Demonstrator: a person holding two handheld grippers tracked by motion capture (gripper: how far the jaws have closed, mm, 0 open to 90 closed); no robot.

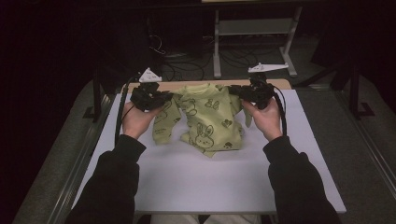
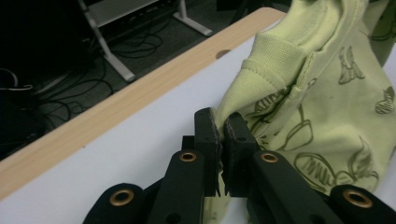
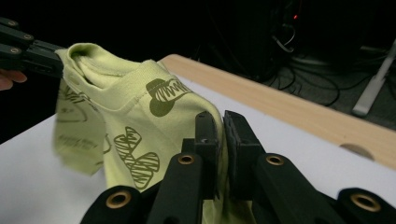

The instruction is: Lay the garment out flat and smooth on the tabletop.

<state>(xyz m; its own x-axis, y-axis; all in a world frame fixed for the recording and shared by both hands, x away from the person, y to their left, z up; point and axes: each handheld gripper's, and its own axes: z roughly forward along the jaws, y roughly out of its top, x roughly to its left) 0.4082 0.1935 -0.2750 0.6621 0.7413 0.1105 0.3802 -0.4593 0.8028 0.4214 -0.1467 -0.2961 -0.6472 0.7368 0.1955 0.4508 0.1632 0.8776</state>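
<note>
A small yellow-green shirt (image 1: 205, 119) with dark rabbit and paw prints hangs above the white table top (image 1: 205, 182), its lower hem resting on the surface. My left gripper (image 1: 169, 96) is shut on the shirt's left shoulder; in the left gripper view the fabric (image 2: 303, 88) is pinched between the black jaws of that gripper (image 2: 222, 128). My right gripper (image 1: 232, 90) is shut on the right shoulder, and in the right gripper view the cloth (image 3: 140, 116) is squeezed where the gripper (image 3: 221, 122) closes. The left gripper (image 3: 51, 63) also grips the shirt's far corner there.
A wooden strip (image 1: 280, 83) edges the far side of the table. Beyond it are a white metal stand (image 1: 252, 32) and loose cables (image 1: 187, 60) on a dark floor. Both forearms in black sleeves (image 1: 112, 186) reach in from the near edge.
</note>
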